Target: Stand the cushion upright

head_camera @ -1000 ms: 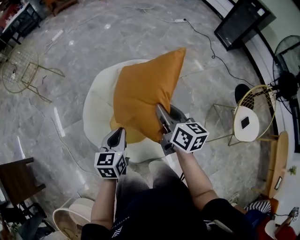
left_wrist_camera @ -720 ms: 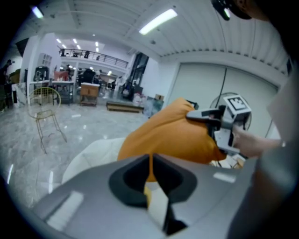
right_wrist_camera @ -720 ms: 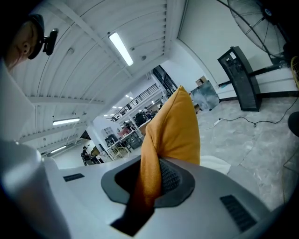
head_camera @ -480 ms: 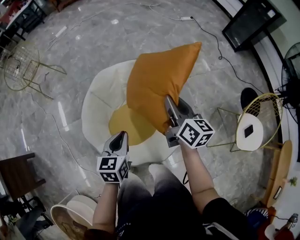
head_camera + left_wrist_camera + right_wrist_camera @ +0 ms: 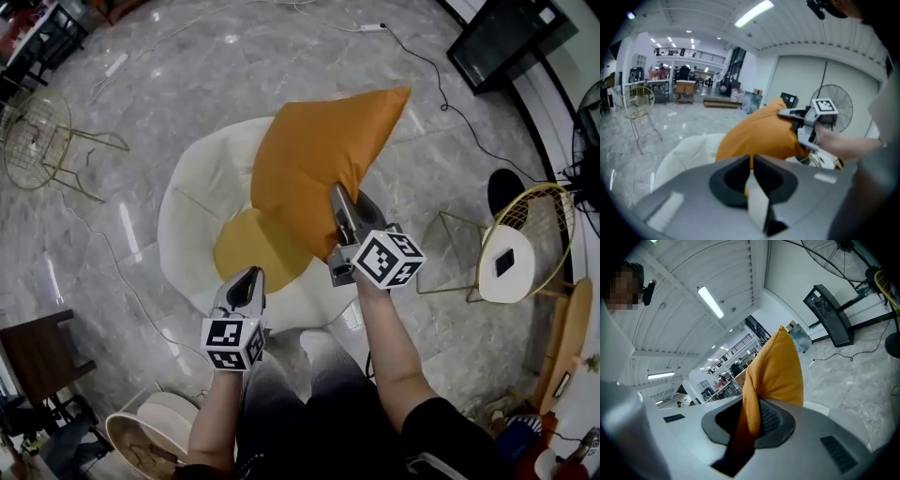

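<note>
An orange cushion [image 5: 319,164] is held up over a white round chair [image 5: 192,211], its top corner pointing away to the upper right. My right gripper [image 5: 335,192] is shut on the cushion's near edge; in the right gripper view the orange cloth [image 5: 776,369] runs between the jaws. A second yellow cushion [image 5: 248,248] lies flat on the chair seat. My left gripper [image 5: 251,276] hangs near the chair's front edge, jaws together with nothing in them. In the left gripper view the orange cushion [image 5: 757,136] and the right gripper [image 5: 790,114] show ahead.
A gold wire chair [image 5: 37,141] stands at the far left and a gold round side table [image 5: 511,253] at the right. A dark wooden table [image 5: 37,352] is at the lower left. A cable [image 5: 441,89] crosses the marble floor toward a black stand [image 5: 511,37].
The right gripper has carried the orange cushion to the right and away from me, uncovering the yellow cushion on the seat. The left gripper has drifted slightly right and lower.
</note>
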The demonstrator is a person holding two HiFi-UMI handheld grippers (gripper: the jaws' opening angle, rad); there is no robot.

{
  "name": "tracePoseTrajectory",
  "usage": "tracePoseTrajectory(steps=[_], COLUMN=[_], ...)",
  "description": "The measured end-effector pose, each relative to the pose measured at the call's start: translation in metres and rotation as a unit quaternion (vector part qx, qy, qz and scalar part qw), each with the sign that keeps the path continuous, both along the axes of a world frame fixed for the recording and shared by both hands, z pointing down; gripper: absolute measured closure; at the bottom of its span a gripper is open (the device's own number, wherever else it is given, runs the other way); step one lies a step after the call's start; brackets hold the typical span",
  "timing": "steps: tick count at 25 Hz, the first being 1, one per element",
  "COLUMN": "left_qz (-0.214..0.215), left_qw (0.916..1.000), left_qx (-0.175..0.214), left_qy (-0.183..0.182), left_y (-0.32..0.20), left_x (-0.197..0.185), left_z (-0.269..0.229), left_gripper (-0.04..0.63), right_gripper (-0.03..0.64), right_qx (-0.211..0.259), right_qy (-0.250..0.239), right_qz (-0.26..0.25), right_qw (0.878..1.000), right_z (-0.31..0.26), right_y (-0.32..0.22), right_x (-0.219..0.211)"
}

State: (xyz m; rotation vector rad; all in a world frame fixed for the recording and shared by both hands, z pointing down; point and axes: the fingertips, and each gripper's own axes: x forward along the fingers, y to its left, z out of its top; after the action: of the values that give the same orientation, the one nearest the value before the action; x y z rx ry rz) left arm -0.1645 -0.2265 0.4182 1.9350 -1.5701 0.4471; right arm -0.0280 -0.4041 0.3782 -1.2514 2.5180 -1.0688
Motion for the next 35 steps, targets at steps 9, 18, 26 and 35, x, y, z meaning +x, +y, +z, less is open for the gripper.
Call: tracePoseTrajectory(steps=[9, 18, 26, 35], left_qz=[0.015, 0.033, 0.058, 0.080], left_qw=[0.9999, 0.9994, 0.9976, 0.9947], left_qx=[-0.001, -0.010, -0.034, -0.058], left_qy=[0.005, -0.005, -0.019, -0.027], left_y=[-0.036, -0.064, -0.076, -0.084], left_x=[0.011, 0.029, 0.052, 0.078], left_z=[0.019, 0.042, 0.070, 0.099], left_gripper=[0.566, 0.566, 0.567, 0.567], right_gripper=[0.546, 0.535, 0.525, 0.509], right_qx=[-0.021, -0.081, -0.122, -0.153], right_qy=[0.074, 0.090, 0.109, 0.139], right_qz=[0.003, 0.033, 0.058, 0.072], right_qw=[0.997, 0.992, 0.985, 0.976], right_z=[0.051, 0.104, 0.151, 0.196], right_y=[0.009, 0.030, 0.044, 0.053], right_x=[0.020, 0.053, 0.094, 0.133])
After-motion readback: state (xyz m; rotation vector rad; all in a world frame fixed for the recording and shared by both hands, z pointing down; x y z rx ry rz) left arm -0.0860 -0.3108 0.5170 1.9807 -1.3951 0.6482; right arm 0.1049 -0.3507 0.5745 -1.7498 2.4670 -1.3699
